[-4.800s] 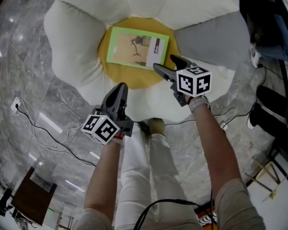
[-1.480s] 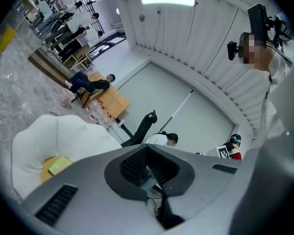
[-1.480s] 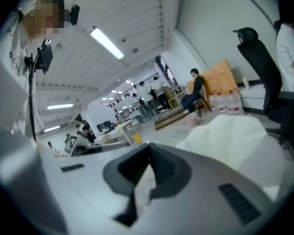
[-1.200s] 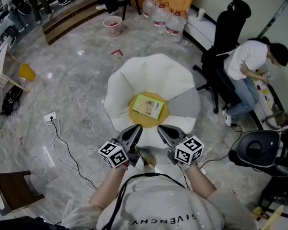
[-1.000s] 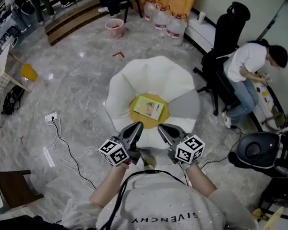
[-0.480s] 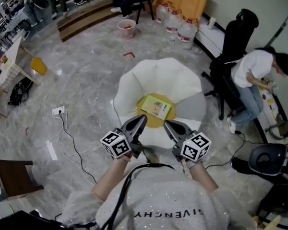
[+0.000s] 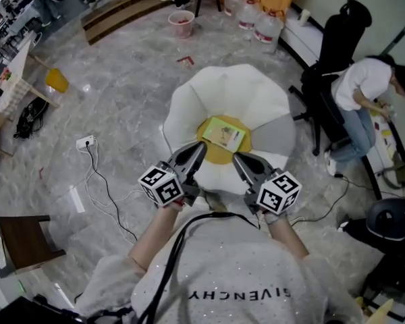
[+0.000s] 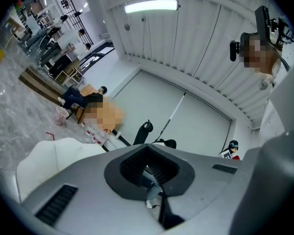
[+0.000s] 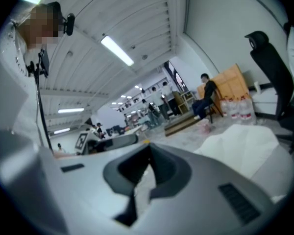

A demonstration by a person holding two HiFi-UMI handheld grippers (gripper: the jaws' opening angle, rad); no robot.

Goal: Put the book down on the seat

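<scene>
Backed off since the earlier frame: left tongs (image 7: 200,147) and right tongs (image 7: 237,158) now sit by my chest, clear of the seat (image 7: 209,93). Both pairs are together, with nothing between them. Book (image 7: 224,134) lies flat on the seat's yellow centre, toward its far-right edge. Risk: the soft cushion gives, or my knee bumps the near petal, and the book slides toward the grey petal.

Pale short-sleeved T-shirt (image 7: 223,275) flecked with sparkles, black lettering across it, black cable (image 7: 170,265) over it, dark grey left gripper (image 7: 197,150) and right gripper (image 7: 240,160), white black-marked cubes.
</scene>
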